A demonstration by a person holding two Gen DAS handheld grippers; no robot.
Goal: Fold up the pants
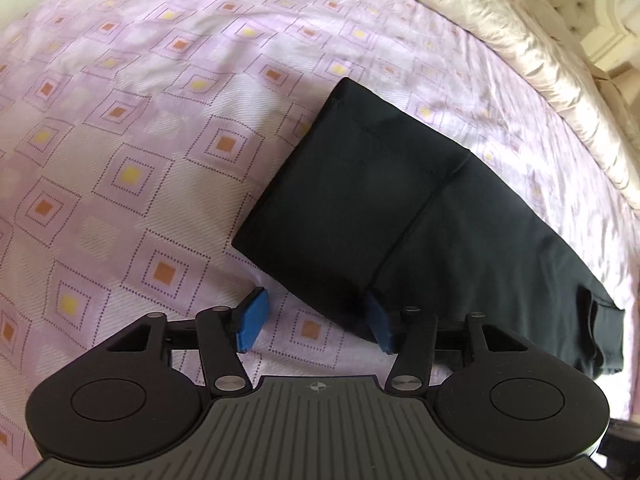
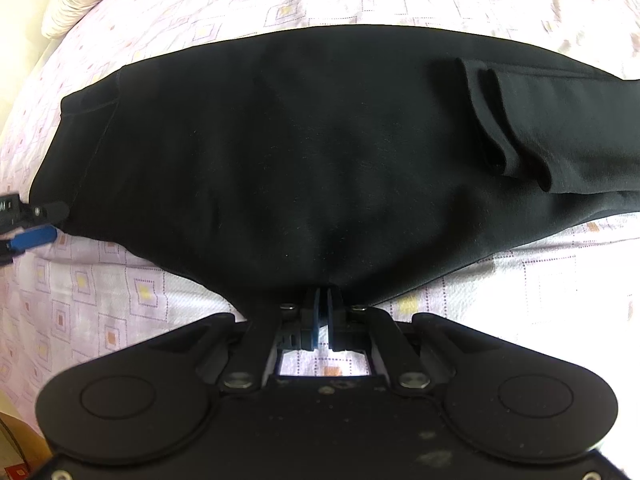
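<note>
Here the right tongs (image 2: 323, 300) are pinched together on the near edge of the black pants (image 2: 320, 152), about midway along that edge, the cloth bunching into the pads. The left tongs (image 1: 316, 322) stand wide apart at the near corner of the pants' folded end, one blue pad (image 1: 251, 324) over the sheet beside the pants, the other against the cloth. The pants lie flat on the bed (image 1: 120, 140), partly folded over themselves, with a cream pillow (image 1: 520, 40) beyond them.
</note>
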